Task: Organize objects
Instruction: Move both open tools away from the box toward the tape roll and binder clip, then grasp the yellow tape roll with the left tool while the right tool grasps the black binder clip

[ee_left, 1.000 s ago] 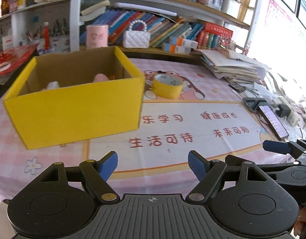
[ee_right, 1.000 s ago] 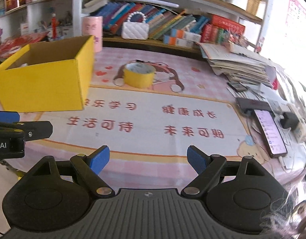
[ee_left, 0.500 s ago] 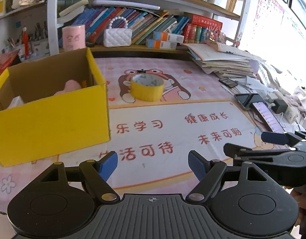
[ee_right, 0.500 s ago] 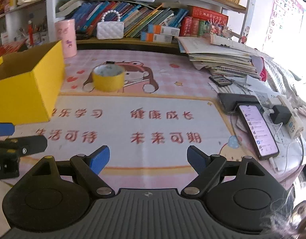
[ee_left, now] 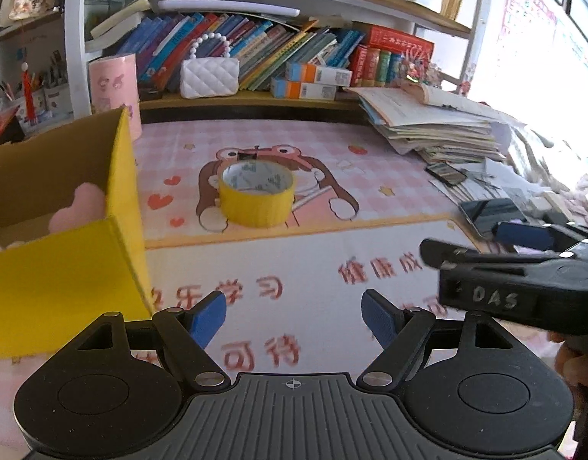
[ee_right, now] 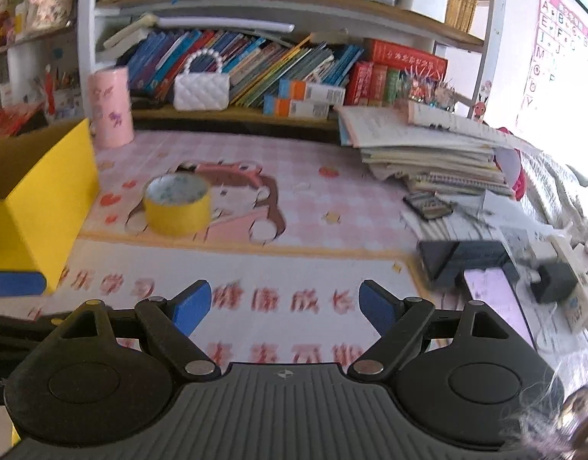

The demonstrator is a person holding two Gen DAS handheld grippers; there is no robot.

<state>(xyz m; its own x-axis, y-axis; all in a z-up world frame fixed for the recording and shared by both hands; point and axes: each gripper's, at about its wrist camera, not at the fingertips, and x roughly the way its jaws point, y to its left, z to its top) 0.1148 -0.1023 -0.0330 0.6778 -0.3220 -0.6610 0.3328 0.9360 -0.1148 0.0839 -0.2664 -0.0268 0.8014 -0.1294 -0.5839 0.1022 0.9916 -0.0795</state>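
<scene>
A yellow tape roll [ee_left: 256, 194] lies flat on the bear picture of the pink desk mat [ee_left: 370, 168]; it also shows in the right wrist view [ee_right: 177, 204]. A yellow cardboard box [ee_left: 64, 268] stands at the left with pink soft items [ee_left: 81, 207] inside; its corner shows in the right wrist view [ee_right: 45, 199]. My left gripper [ee_left: 294, 320] is open and empty, well short of the tape. My right gripper [ee_right: 284, 310] is open and empty; it also shows in the left wrist view [ee_left: 497, 260] at the right.
A bookshelf with a white handbag [ee_left: 209, 76] and a pink cylinder [ee_left: 115, 88] lines the back. A stack of papers and books [ee_left: 435, 126] sits at the right. Phones [ee_right: 497, 299] and a charger [ee_right: 554, 283] lie near the right edge.
Both grippers have moved forward and to the right; the tape roll and shelf now look nearer and the box has slid to the left. Both stay open.
</scene>
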